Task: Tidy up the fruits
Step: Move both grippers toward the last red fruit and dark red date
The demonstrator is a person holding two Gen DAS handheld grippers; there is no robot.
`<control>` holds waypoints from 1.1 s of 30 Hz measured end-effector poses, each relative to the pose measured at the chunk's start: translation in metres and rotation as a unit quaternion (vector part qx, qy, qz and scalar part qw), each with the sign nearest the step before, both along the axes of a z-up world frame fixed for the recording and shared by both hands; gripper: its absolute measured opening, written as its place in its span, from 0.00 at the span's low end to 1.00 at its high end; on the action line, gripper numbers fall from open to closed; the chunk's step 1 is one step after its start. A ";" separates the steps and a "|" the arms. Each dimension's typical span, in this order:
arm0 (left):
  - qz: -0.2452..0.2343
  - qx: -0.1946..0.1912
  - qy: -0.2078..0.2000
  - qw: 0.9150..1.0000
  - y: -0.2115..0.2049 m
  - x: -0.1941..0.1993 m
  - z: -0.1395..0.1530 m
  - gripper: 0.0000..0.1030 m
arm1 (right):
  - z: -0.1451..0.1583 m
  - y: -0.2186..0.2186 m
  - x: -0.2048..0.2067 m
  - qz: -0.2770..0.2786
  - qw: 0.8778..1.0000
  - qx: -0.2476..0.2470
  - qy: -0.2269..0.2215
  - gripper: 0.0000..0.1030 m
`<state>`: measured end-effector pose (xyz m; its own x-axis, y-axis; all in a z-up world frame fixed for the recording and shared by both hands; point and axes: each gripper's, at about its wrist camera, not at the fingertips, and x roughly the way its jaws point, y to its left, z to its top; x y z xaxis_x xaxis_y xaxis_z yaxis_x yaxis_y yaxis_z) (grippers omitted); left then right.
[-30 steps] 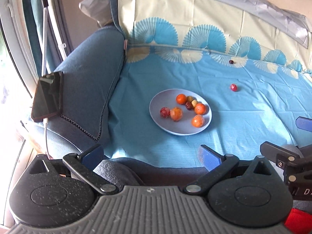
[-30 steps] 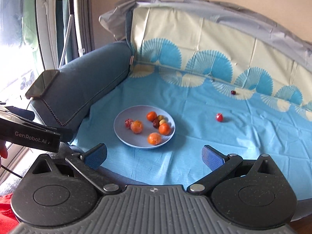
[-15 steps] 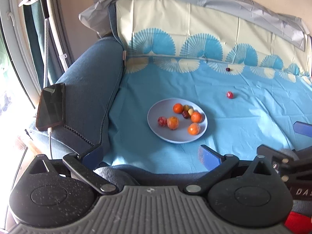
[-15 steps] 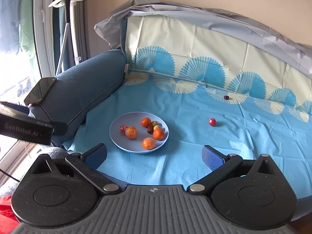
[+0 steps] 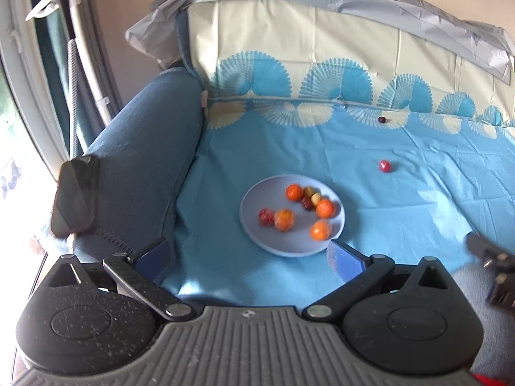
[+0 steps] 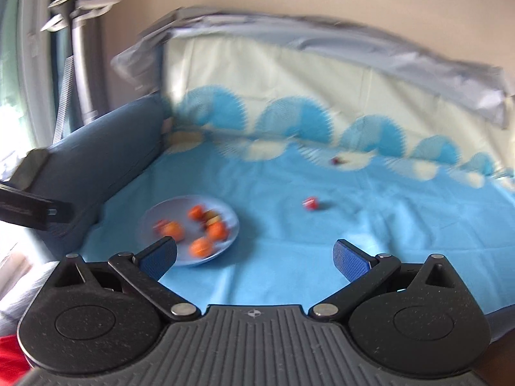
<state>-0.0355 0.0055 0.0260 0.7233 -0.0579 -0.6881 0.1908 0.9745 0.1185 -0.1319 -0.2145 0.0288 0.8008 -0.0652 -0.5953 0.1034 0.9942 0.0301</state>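
A pale blue plate (image 5: 257, 202) on the blue cloth holds several small orange, red and yellow fruits (image 5: 284, 219). It also shows in the right wrist view (image 6: 225, 215), blurred. A red fruit (image 5: 384, 166) lies loose on the cloth right of the plate, and a dark fruit (image 5: 381, 119) lies farther back by the backrest. The red fruit (image 6: 310, 203) and the dark fruit (image 6: 336, 160) also show in the right wrist view. My left gripper (image 5: 249, 254) is open and empty, short of the plate. My right gripper (image 6: 254, 254) is open and empty, right of the plate.
A dark blue sofa armrest (image 5: 141, 160) rises at the left with a black phone (image 5: 74, 199) on it. The patterned backrest (image 5: 322, 58) closes the back. The other gripper shows at the right edge of the left wrist view (image 5: 492, 267).
Both grippers have pulled back and tilted up, so the plate looks smaller and lower. The right view has swung right and is now blurred. The fruits have not moved.
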 end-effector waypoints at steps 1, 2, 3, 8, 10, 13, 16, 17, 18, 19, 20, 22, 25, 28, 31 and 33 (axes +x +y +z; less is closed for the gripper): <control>-0.004 0.004 0.000 1.000 -0.009 0.007 0.000 1.00 | 0.000 -0.010 0.002 -0.016 1.000 -0.007 -0.006 0.99; -0.008 0.008 0.000 1.000 -0.017 0.014 0.000 1.00 | 0.000 -0.022 0.005 -0.031 0.999 -0.011 -0.010 0.99; -0.013 0.010 -0.001 1.000 -0.027 0.021 -0.001 1.00 | 0.001 -0.035 0.008 -0.049 0.999 -0.013 -0.014 0.99; -0.057 0.015 0.009 0.998 -0.089 0.066 -0.014 1.00 | -0.004 -0.110 0.033 -0.121 0.992 -0.021 -0.026 0.99; -0.067 0.016 0.011 0.998 -0.114 0.086 -0.025 1.00 | -0.010 -0.139 0.049 -0.137 0.990 -0.031 -0.031 0.99; -0.090 0.034 0.011 0.995 -0.158 0.123 -0.050 1.00 | -0.027 -0.183 0.084 -0.146 0.988 -0.033 -0.026 0.99; -0.113 0.047 0.014 0.992 -0.198 0.163 -0.083 1.00 | -0.056 -0.225 0.133 -0.141 0.990 -0.029 -0.009 0.99; -0.124 0.047 0.014 0.991 -0.211 0.177 -0.094 1.00 | -0.068 -0.238 0.150 -0.139 0.990 -0.027 -0.003 0.99; -0.135 0.047 0.016 0.990 -0.222 0.189 -0.106 1.00 | -0.081 -0.251 0.171 -0.137 0.990 -0.026 0.008 0.99; -0.146 0.049 0.018 0.988 -0.234 0.202 -0.119 1.00 | -0.094 -0.262 0.191 -0.142 0.989 -0.025 0.025 0.99; -0.157 0.052 0.020 0.986 -0.245 0.215 -0.131 1.00 | -0.108 -0.272 0.210 -0.145 0.988 -0.020 0.038 0.99; -0.174 0.058 0.027 0.983 -0.267 0.238 -0.155 1.00 | -0.133 -0.288 0.244 -0.139 0.989 -0.006 0.044 0.99; -0.200 0.058 0.045 0.977 -0.294 0.268 -0.187 1.00 | -0.168 -0.302 0.298 -0.119 0.992 0.010 0.052 0.99; -0.223 0.060 0.058 0.971 -0.318 0.289 -0.213 1.00 | -0.205 -0.305 0.361 -0.063 0.996 0.014 0.055 0.99; -0.244 0.066 0.072 0.965 -0.337 0.306 -0.239 1.00 | -0.247 -0.302 0.426 -0.024 0.997 0.027 0.067 0.99; -0.246 0.037 0.068 0.966 -0.335 0.312 -0.244 1.00 | -0.269 -0.299 0.467 -0.014 0.997 0.034 0.072 0.99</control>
